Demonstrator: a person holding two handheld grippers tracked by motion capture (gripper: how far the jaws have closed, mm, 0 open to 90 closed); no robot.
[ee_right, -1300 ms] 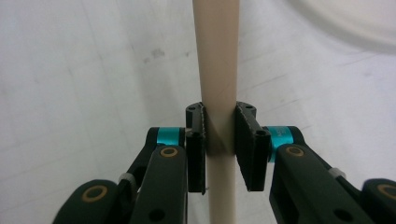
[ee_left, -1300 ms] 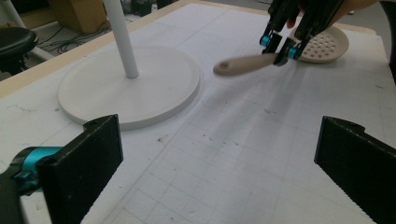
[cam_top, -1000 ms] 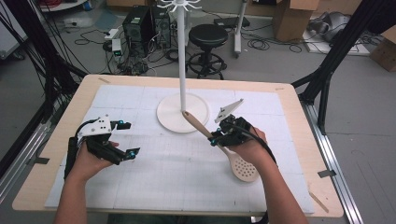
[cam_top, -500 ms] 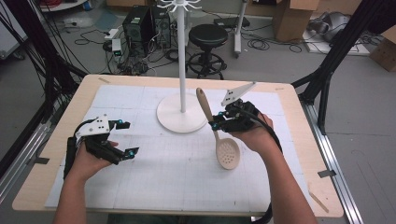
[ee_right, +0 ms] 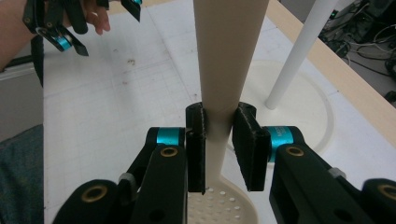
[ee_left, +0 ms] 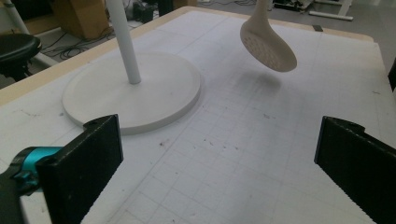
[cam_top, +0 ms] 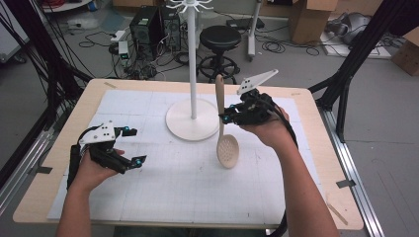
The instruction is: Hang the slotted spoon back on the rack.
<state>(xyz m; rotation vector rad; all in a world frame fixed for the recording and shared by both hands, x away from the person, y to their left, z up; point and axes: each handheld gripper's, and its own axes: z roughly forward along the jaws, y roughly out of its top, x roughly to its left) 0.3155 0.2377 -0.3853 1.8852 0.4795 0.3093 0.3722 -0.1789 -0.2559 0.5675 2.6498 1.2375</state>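
One surface, covered by one white gridded mat. One white stand, made up of one round base and one upright pole. One beige slotted spoon, its bowl pierced by many small holes, too fine to count. Two hand-held tools: the left tool and the right tool, each with two black jaws. Two forearms enter from below. Beyond the surface: one black round stool on the floor.

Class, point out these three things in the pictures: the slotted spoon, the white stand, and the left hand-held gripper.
slotted spoon (cam_top: pixel 228 150), high view, perforated bowl.
white stand (cam_top: pixel 185 125), high view, round base.
left hand-held gripper (cam_top: pixel 136 146), high view, midway between its fingertips.
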